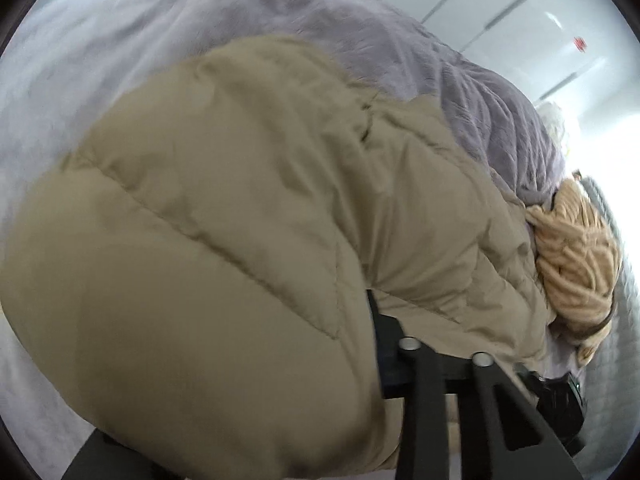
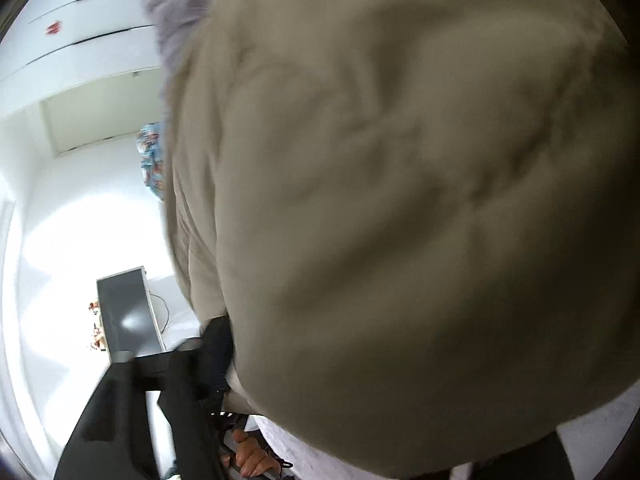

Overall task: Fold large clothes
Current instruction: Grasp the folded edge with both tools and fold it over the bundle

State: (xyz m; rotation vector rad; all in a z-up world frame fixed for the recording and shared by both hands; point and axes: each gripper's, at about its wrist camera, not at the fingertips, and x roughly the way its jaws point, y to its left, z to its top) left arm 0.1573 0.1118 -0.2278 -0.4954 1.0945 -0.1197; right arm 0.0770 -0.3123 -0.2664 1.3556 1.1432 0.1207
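Observation:
A beige quilted puffer jacket (image 1: 224,208) fills the left wrist view, lying on a lilac fleece blanket (image 1: 360,32). My left gripper (image 1: 372,320) is shut on the jacket's fabric, with only one black finger (image 1: 390,344) showing; the other is hidden under the jacket. The jacket (image 2: 400,200) also fills the right wrist view, blurred and close to the lens. My right gripper (image 2: 224,344) is shut on the jacket's edge, its left finger (image 2: 216,340) visible and its tip buried in fabric.
A tan plush item (image 1: 576,260) lies at the right end of the blanket. White wardrobe doors (image 1: 520,20) stand behind. In the right wrist view a dark monitor (image 2: 128,312) stands on a white surface, and a hand (image 2: 248,456) holds the other gripper below.

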